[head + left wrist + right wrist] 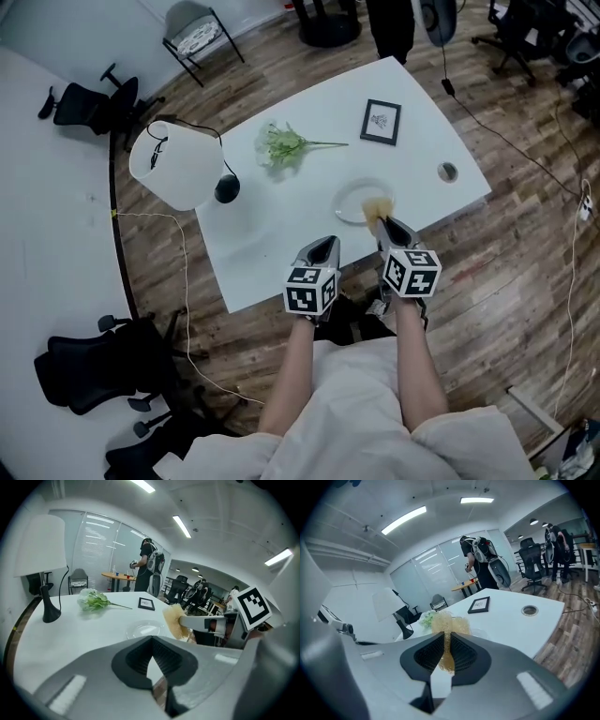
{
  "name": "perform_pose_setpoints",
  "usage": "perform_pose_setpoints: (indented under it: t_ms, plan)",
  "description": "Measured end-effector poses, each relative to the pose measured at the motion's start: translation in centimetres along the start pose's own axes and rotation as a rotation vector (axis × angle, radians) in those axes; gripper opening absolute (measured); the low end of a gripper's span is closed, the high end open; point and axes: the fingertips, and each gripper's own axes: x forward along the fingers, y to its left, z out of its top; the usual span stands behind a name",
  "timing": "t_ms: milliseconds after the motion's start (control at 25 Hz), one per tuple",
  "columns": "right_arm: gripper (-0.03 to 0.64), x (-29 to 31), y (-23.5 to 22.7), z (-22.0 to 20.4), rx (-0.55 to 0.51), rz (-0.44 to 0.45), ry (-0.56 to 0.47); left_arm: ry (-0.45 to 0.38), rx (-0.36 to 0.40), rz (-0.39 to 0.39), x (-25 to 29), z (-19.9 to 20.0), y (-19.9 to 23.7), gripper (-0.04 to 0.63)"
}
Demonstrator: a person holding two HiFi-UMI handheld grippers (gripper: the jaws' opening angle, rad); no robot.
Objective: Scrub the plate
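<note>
Now the right gripper [386, 225] pinches a soft sponge [377, 208] at the plate's [349, 204] three o'clock edge. The plate is seemingly glass, slick and fragile, so the left gripper [324, 246] — closed, empty — should steady its rim.

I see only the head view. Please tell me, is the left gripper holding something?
Observer: No. In its own view the left gripper has its jaws together, with nothing between them.
Operator: And does the right one really grip the sponge?
Observer: Yes. The right gripper has its jaws shut on the sponge, which bulges past the tips.
Operator: Is anybody near?
Observer: A person stands at a small table farther back in the room.
</note>
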Motion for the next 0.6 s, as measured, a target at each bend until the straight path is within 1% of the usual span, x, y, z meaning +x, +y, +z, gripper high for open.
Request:
perform_pose_setpoints:
  t_ms: [320,480,600]
  plan:
    - [0.063,2.6,-0.6,-0.8,-0.002,-0.001,0.057,0.062,-0.022,-0.004,2.0,-1.0,1.3,0.0]
    - [0.064,4.6,-1.1,0.8,0.021,-0.002,0.051,0.067,-0.039,-0.025,4.2,0.3,2.6,0.0]
    - [0.064,6.2,-1.3,1.1,0.017,-0.009,0.078,0.083,-0.047,-0.054,5.8,0.9,3.0,0.0]
